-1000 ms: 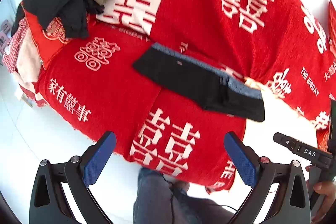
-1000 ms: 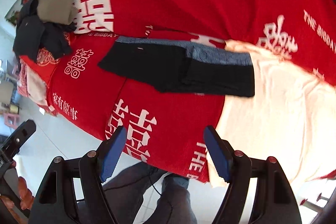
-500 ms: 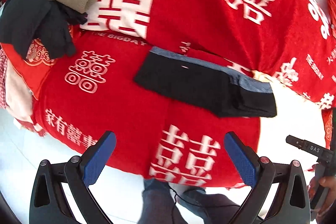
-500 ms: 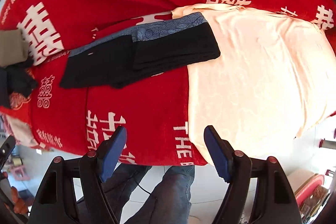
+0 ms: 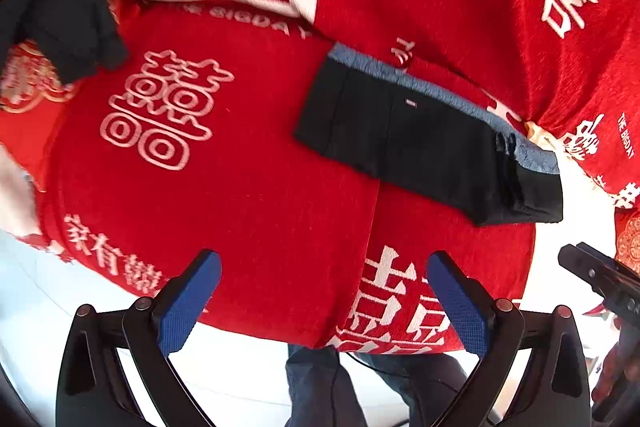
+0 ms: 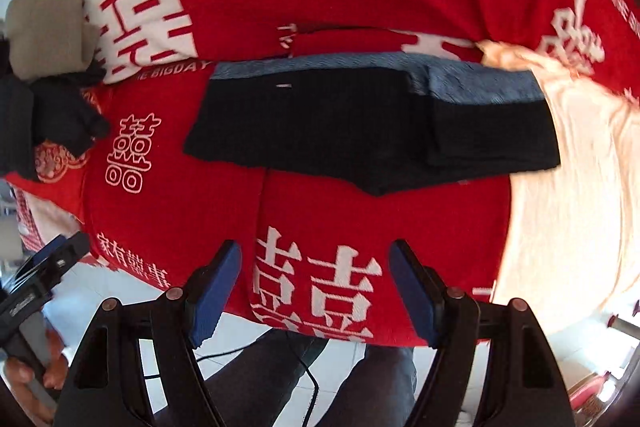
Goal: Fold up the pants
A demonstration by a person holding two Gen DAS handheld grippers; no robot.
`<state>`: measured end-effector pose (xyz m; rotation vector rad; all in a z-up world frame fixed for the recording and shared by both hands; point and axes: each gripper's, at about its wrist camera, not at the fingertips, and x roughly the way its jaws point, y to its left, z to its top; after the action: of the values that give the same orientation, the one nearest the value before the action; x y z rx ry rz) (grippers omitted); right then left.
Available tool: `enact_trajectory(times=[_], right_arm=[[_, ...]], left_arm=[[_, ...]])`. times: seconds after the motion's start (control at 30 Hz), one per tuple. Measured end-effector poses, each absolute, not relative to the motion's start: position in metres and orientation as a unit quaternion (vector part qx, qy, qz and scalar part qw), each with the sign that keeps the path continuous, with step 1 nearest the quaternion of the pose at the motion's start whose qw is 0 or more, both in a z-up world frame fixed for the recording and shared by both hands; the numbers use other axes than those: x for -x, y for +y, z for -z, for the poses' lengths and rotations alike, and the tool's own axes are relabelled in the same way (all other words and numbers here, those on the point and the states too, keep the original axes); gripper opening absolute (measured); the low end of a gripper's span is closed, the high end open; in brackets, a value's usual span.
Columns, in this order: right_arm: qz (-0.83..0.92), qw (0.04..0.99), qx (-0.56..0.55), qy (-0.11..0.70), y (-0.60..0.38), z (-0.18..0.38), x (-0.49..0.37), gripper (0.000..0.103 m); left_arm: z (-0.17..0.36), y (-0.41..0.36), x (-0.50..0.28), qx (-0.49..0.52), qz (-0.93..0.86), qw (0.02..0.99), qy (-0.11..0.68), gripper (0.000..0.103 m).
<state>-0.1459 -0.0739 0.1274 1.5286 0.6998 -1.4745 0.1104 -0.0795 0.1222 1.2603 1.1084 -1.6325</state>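
Observation:
Dark pants (image 5: 424,135) with a blue-grey strip along the far edge lie flat as a long band on the red printed blanket (image 5: 260,187). Their right end is doubled over onto itself. In the right wrist view the same pants (image 6: 360,127) stretch across the middle of the bed. My left gripper (image 5: 324,291) hangs open over the blanket's near edge, short of the pants, with nothing between its blue pads. My right gripper (image 6: 316,283) is open too, above the near edge and just below the pants' middle, holding nothing.
A heap of dark clothes (image 5: 68,23) and a folded beige piece (image 6: 44,35) sit at the bed's left end. A pale cream sheet (image 6: 572,187) covers the right part. The person's legs (image 6: 360,383) stand at the near edge, over white floor.
Both grippers have come down closer to the bed, so the pants look larger. The right view swung right toward the cream sheet, then back to the pants. The pants lie unmoved.

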Motion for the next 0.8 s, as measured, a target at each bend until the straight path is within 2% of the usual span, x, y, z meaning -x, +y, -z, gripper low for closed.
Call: enact_trajectory(times=[0.13, 0.4, 0.63, 0.8], right_arm=[[0.594, 0.428, -0.617, 0.288, -0.079, -0.117, 0.149, 0.080], [0.582, 0.396, -0.639, 0.309, -0.072, -0.062, 0.172, 0.080], [0.562, 0.422, -0.623, 0.342, -0.093, -0.013, 0.174, 0.080], [0.560, 0.446, -0.602, 0.355, -0.113, 0.014, 0.175, 0.080]], left_arm=[[-0.095, -0.090, -0.100, -0.505, 0.627, 0.393, 0.445, 0.103], [-0.051, -0.102, -0.087, -0.496, 0.603, 0.416, 0.466, 0.103], [-0.002, -0.111, -0.074, -0.494, 0.580, 0.436, 0.480, 0.103], [0.012, -0.117, -0.067, -0.495, 0.574, 0.445, 0.477, 0.103]])
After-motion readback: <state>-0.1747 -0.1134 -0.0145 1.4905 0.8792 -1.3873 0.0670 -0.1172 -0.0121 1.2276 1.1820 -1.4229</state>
